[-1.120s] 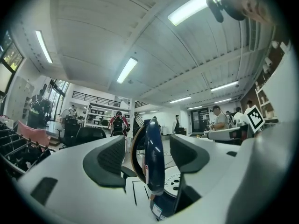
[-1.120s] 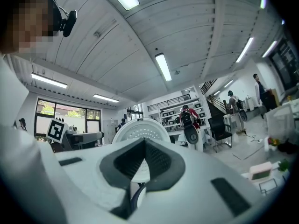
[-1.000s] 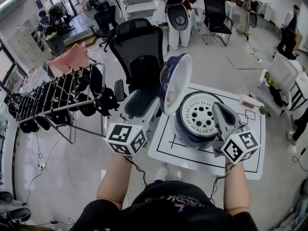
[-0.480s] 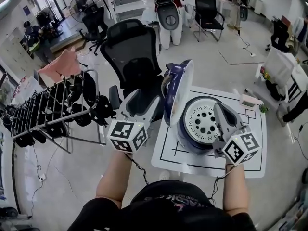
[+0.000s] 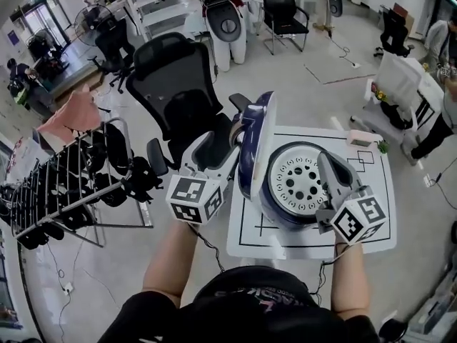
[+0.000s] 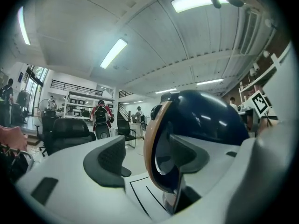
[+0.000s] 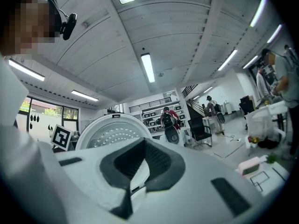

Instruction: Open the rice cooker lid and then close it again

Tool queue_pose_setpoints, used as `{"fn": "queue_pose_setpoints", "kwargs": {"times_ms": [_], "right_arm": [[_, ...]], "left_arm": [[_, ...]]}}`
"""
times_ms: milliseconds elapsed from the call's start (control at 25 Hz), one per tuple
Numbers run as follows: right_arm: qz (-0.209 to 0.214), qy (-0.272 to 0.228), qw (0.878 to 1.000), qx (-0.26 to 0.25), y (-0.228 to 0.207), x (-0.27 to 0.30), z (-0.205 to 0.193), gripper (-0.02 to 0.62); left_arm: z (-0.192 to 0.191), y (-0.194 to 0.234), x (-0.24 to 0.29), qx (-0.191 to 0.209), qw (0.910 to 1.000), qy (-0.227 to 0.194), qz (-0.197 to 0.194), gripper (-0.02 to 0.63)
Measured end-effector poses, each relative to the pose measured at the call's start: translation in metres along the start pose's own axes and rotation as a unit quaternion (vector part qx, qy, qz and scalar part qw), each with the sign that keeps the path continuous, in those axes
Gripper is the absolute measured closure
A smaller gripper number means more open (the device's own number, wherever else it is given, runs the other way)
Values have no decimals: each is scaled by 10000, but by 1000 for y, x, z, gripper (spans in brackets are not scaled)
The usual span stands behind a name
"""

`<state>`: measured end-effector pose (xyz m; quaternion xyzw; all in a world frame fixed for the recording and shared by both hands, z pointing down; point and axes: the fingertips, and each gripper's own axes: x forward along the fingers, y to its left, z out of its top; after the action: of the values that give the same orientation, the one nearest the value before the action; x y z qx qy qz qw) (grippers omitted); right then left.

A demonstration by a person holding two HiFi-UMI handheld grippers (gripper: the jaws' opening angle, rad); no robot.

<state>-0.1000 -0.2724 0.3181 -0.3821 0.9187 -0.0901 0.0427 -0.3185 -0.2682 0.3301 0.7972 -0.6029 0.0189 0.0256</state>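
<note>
The dark blue rice cooker (image 5: 275, 213) stands on a white table (image 5: 371, 227). Its lid (image 5: 253, 145) is raised almost upright at the cooker's left side. A white perforated disc (image 5: 296, 181) shows in the cooker's mouth. My left gripper (image 5: 225, 148) is open and level against the lid's left side. In the left gripper view the lid's copper-coloured rim (image 6: 152, 143) stands between the two pads, close to the right one and with a gap to the left one. My right gripper (image 5: 327, 161) is shut and empty over the cooker's right half. Its view shows the lid's white dotted inner face (image 7: 112, 132).
A small pink-and-white box (image 5: 359, 138) lies at the table's far right. A black office chair (image 5: 175, 84) stands behind the table on the left. A rack hung with dark items (image 5: 64, 184) stands further left. People and chairs are far back.
My left gripper has moved right, closer to the raised lid, which now looks narrower and more upright. The right gripper has hardly shifted over the cooker.
</note>
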Motion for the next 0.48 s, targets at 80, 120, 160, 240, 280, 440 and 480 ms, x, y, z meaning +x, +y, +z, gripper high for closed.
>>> {"fn": "queue_pose_setpoints", "kwargs": {"times_ms": [80,120,160,240,280,440,480], "right_arm": [[-110,3,9999,6,-4,0,0,594],[-157,12,9999,3,-5,0,-1,594],[-197,24,9998,-5,-6,0,-2,594],[-268,38,9996,-16,-8,1,-3,594],[-301,44,9995,-22,-8,1,-3,594],[-417,45,9991,-23,-10,3,-2,594],[-440,41,9990,-18,-11,3,-3,594]], "left_arm": [[-3,0,9,10,9999,32,-105,321],[-4,-1,14,19,9999,47,-153,321],[-6,-1,18,30,9998,59,-194,321],[-9,-2,25,39,9996,73,-264,325],[-10,-2,28,43,9995,81,-299,326],[-12,-1,39,171,9990,134,-387,331],[-12,-2,41,193,9989,140,-404,337]]}}
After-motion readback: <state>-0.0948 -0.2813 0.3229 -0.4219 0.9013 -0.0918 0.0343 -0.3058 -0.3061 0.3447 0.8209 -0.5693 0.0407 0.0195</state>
